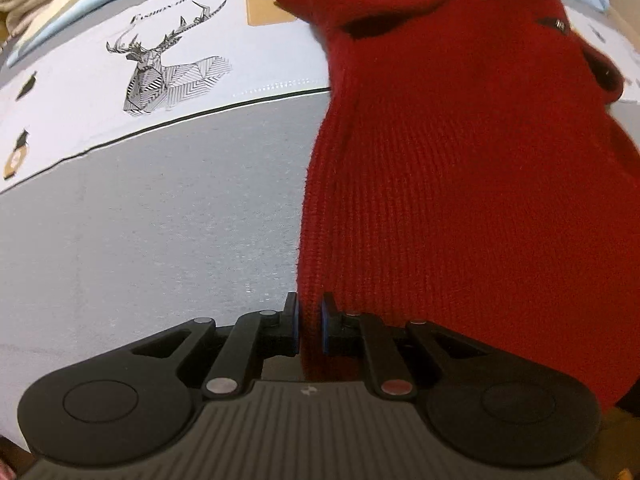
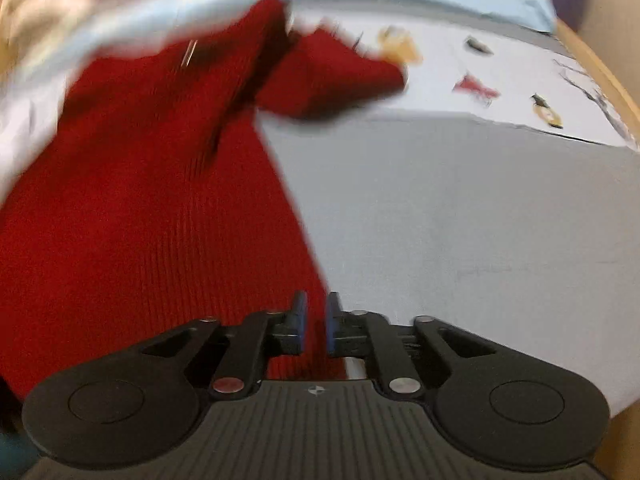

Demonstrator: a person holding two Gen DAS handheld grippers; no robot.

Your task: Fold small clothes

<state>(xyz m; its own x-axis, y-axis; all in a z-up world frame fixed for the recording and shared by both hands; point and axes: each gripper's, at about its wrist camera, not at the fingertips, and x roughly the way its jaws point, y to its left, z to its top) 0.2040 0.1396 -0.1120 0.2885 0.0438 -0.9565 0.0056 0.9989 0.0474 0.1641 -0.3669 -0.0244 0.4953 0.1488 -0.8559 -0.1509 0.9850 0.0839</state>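
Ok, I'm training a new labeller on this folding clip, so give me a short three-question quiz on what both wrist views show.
1. True or false: the left hand-held gripper is shut on an edge of the red sweater.
2. What animal is printed on the white sheet? A) deer B) cat C) fish
3. Fill in: the sweater lies partly on the ___ cover.

Key: 1 true; 2 A; 3 grey

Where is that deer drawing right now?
In the left wrist view the deer drawing sits upper left, printed on the white cloth, left of the red knit garment.
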